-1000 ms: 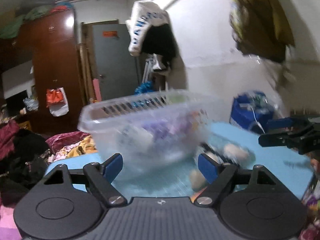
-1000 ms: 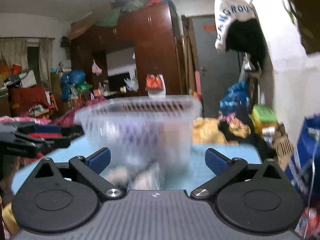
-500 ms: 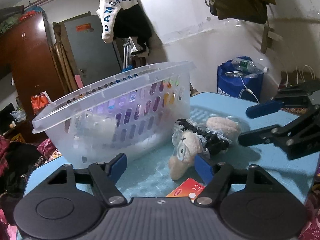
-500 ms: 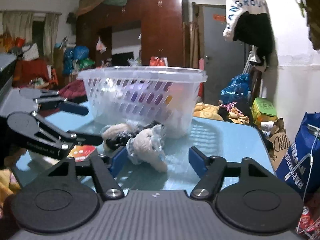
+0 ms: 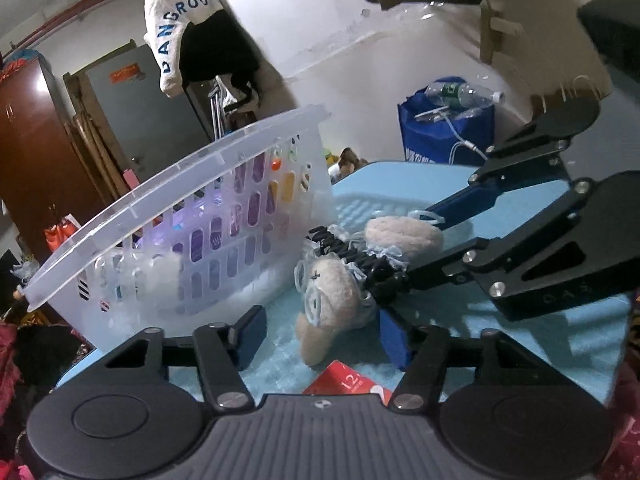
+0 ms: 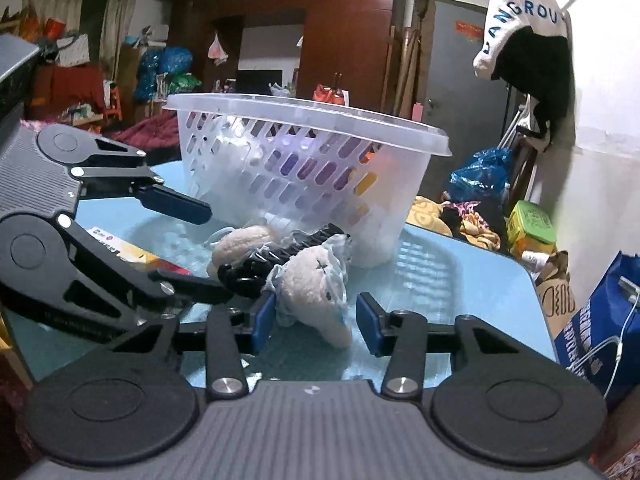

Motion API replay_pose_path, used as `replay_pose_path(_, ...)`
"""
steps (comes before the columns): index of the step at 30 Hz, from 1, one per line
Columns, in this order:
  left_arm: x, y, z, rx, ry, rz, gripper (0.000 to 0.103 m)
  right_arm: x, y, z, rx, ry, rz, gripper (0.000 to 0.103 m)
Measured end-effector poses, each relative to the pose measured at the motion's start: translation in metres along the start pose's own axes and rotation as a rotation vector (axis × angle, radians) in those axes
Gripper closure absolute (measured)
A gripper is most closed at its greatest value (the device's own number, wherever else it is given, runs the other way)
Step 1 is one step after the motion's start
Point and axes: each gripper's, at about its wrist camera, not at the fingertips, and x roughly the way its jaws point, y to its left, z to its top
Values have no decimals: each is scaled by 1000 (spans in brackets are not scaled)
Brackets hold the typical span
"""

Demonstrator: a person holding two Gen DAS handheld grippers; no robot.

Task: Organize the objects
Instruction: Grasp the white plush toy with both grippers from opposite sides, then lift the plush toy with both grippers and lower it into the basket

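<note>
We look along both grippers at a light blue table (image 5: 520, 344) with a clear plastic basket (image 5: 168, 216) standing on it. Through its slotted wall we make out purple, orange and white things inside, too blurred to name.

Just in front of the basket, on the table top, lie two beige plush toys (image 6: 312, 288) in thin clear wrapping, with a black hair claw (image 6: 276, 258) lying across between them. A red card (image 5: 348, 380) lies flat on the table near our left gripper (image 5: 320, 330), beside the nearer plush.

Our left gripper hangs low over the table edge, its jaws half open and just now closing. The nearer plush sits between its blue pads (image 5: 394, 338); the right pad looks close to the wrapping, the left pad stands clear of it, so we do not see a grip.

Our right gripper (image 6: 316, 320) comes in from the other side, its jaws narrower and also just now closing. The plush nearest to it lies between the pads (image 6: 264, 316); the left pad is at or against the wrapping, the right one stands a little apart. In the left view, its far finger (image 5: 468, 204) reaches along the other plush.

A white and black garment (image 6: 524, 32) hangs on the wall behind.
</note>
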Motion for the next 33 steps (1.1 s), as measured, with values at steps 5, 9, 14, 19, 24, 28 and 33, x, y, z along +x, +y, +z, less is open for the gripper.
replay_pose_path(5, 4, 2, 3, -31, 20, -51, 69, 2, 0, 2, -20, 6, 9, 65)
replay_pose_path(9, -2, -2, 0, -23, -11, -39, 76, -1, -2, 0, -9, -7, 10, 72)
replay_pose_path(14, -19, -3, 0, -29, -86, -26, 78, -12, 1, -1, -6, -47, -4, 76)
replay_pose_path(19, -40, -5, -1, -30, -159, -18, 79, -27, 2, 1, -1, -90, -4, 77)
replay_pose_path(24, -85, -3, 5, -22, -270, 30, 79, -57, 11, 14, -20, -168, 3, 77)
replay_pose_path(28, -122, 12, 34, 22, -350, 116, 79, -86, 21, 57, -77, -271, -13, 77)
replay_pose_path(33, -122, 64, 86, 7, -341, 204, 79, -71, 21, 136, -119, -300, -43, 77)
